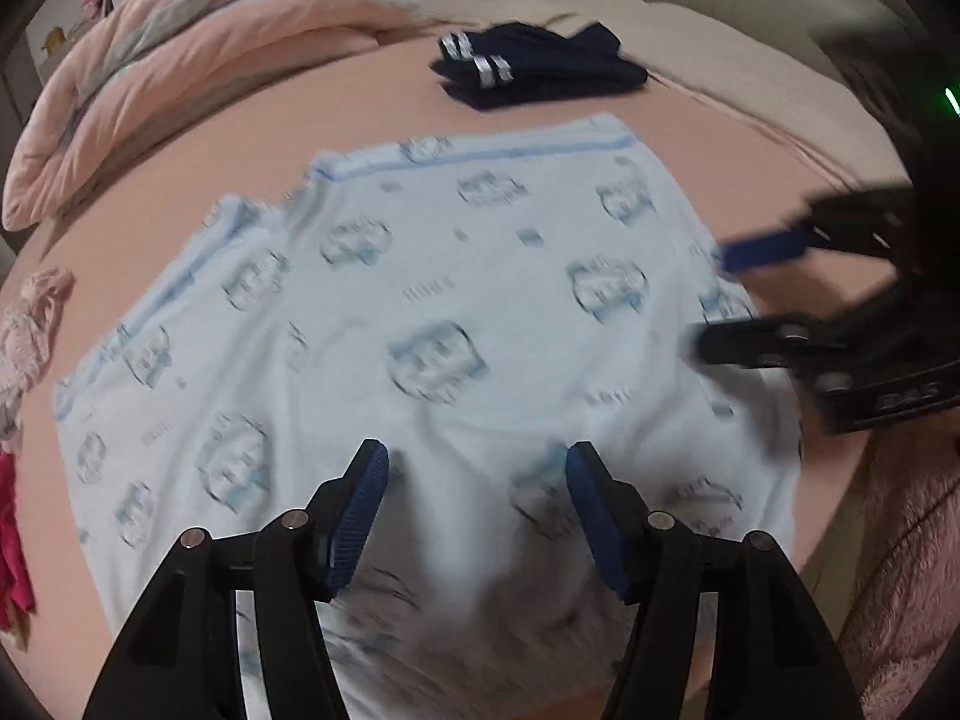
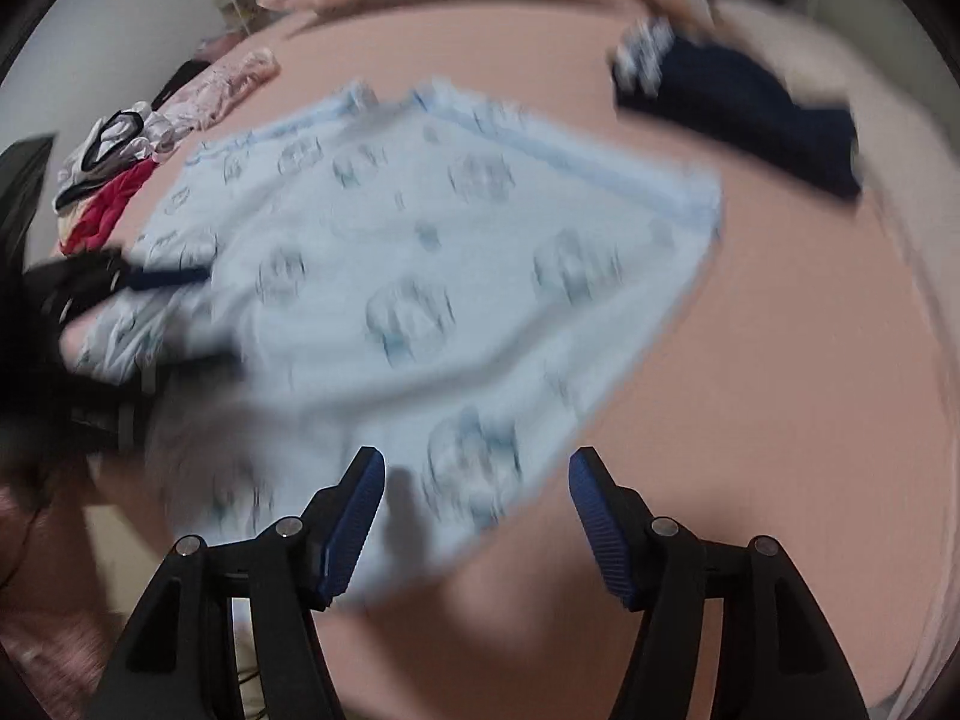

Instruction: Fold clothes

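Observation:
A light blue garment point(image 1: 420, 276) with a printed pattern and blue trim lies spread flat on the pink bed sheet point(image 1: 210, 138). My left gripper point(image 1: 477, 462) hovers open over its near edge, with nothing pinched between the blue pads. My right gripper point(image 1: 714, 300) reaches in from the right over the garment's right edge, jaws apart. In the right wrist view the garment point(image 2: 420, 252) is blurred; my right gripper point(image 2: 477, 468) stands open above its near corner and the sheet point(image 2: 780, 390). The left gripper point(image 2: 210, 315) shows open at the left.
A folded navy garment with white stripes point(image 1: 540, 66) point(image 2: 738, 102) lies at the far side of the bed. A pink quilt point(image 1: 180, 60) is bunched at the back left. Loose clothes point(image 1: 24, 330) point(image 2: 114, 168) are piled at the left edge.

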